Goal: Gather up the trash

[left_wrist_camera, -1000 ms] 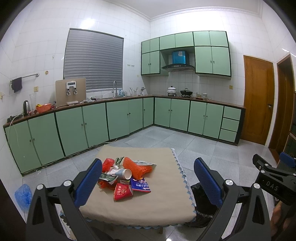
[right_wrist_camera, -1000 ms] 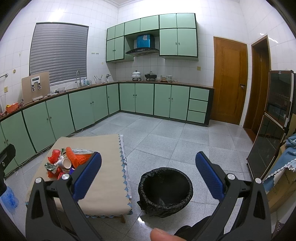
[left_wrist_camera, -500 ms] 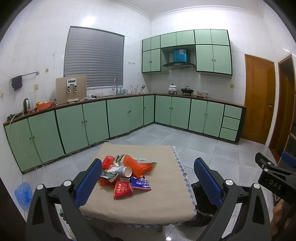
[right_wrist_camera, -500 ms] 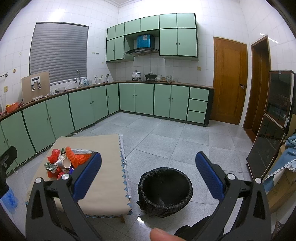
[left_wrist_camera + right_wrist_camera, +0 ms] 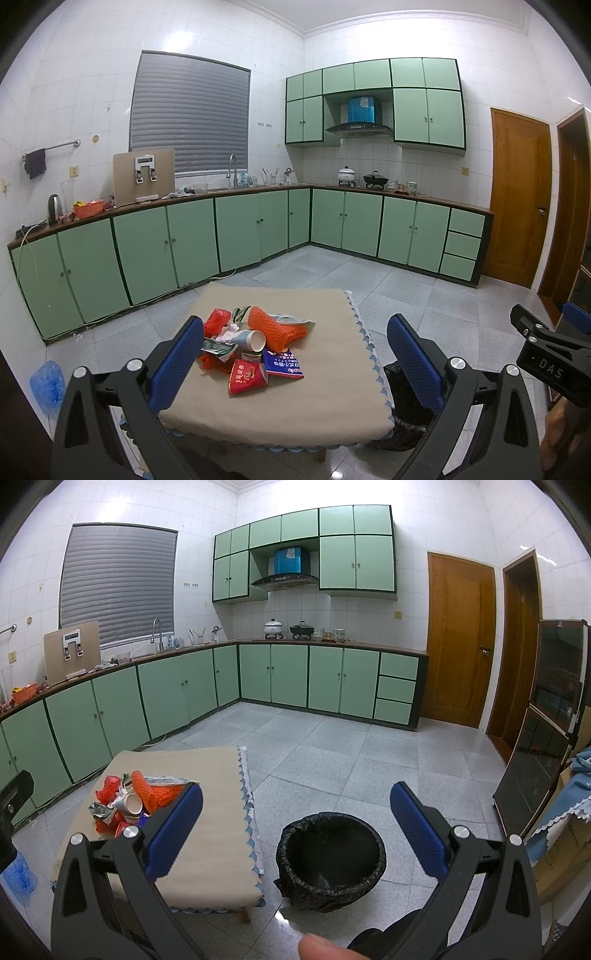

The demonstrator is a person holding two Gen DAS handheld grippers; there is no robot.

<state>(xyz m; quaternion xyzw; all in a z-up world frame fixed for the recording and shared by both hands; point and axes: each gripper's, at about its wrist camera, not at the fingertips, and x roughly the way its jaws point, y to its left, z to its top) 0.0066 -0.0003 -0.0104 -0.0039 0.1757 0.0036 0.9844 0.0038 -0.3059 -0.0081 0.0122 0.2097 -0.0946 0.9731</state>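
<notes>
Above table — both tools gape.

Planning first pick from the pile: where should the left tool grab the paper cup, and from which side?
Grip the paper cup across its side wall, near the middle. It lies on its side atop the trash pile, open mouth facing right toward the orange mesh net. Come down from above with the open left tool, jaws straddling the wall; wrappers crowd it at table level.

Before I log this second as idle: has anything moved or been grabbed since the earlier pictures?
Almost nothing. The left gripper tilted slightly, so its view shifted. Both it and the right gripper stayed open and empty; trash pile and bin unmoved.
</notes>
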